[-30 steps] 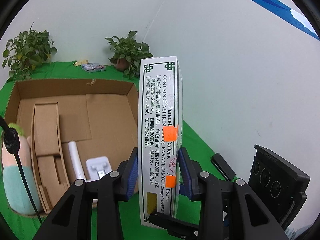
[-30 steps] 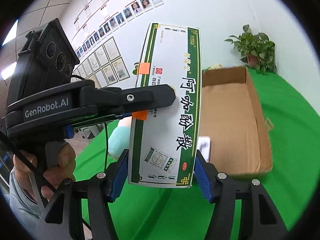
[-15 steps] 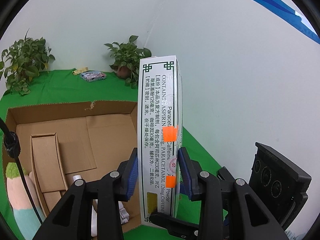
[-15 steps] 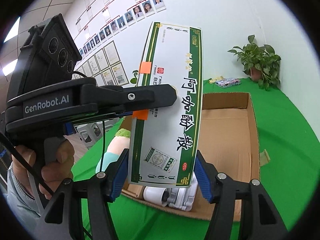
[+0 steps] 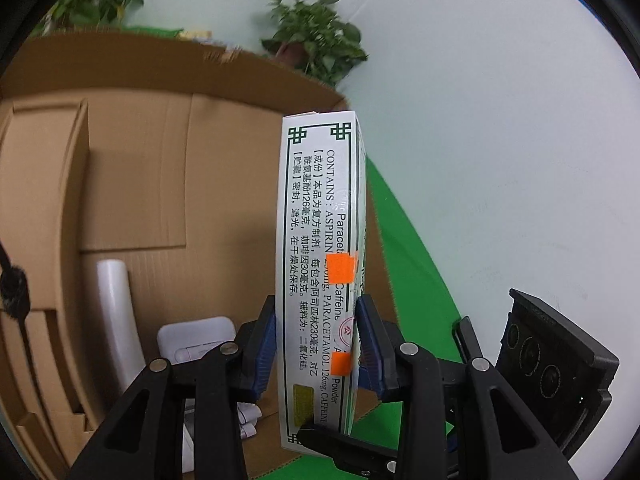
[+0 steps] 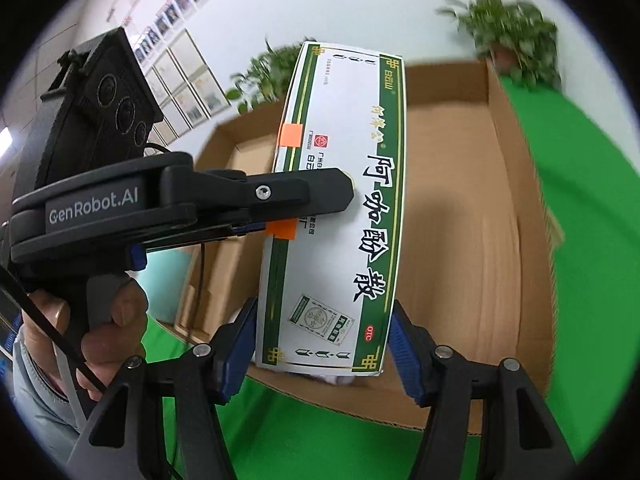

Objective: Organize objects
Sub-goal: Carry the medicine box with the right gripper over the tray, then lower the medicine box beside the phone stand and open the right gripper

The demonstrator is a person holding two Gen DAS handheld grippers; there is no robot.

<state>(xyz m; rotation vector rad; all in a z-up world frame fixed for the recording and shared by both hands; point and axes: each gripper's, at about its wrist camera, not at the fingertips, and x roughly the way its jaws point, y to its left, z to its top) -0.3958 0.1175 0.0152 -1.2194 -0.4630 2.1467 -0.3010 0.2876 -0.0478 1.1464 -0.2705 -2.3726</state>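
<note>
- the medicine box (image 5: 318,264) is held upright in the air over the near right part of the open cardboard box (image 5: 136,184), its lower end above the carton's near rim.
- by its look the medicine box is judged light, stiff enough to keep its shape, but thin-walled and glossy; a hard squeeze could dent it and a loose hold could let it slip.
- the flat broad faces, in their lower half, are judged the best place to take hold, and that is where it is clamped.
- the left gripper (image 5: 316,354) is closed on the medicine box, one blue pad pressed to each broad face, with most of the box standing beyond the fingertips.
- the right gripper (image 6: 322,344) stands spread, its pads flanking the lower narrow edges of the medicine box (image 6: 340,208); whether they touch the card cannot be told.
- seen from the right wrist, a black finger of the left gripper lies across the printed face of the medicine box.
- inside the cardboard box, left of the medicine box, a white tube (image 5: 116,312) and a white device (image 5: 196,338) lie on the floor.
- a folded cardboard insert (image 5: 44,200) stands further left in the carton.
- the carton rests on the green counter (image 6: 592,280); potted plants (image 5: 316,46) stand behind it by the wall.
</note>
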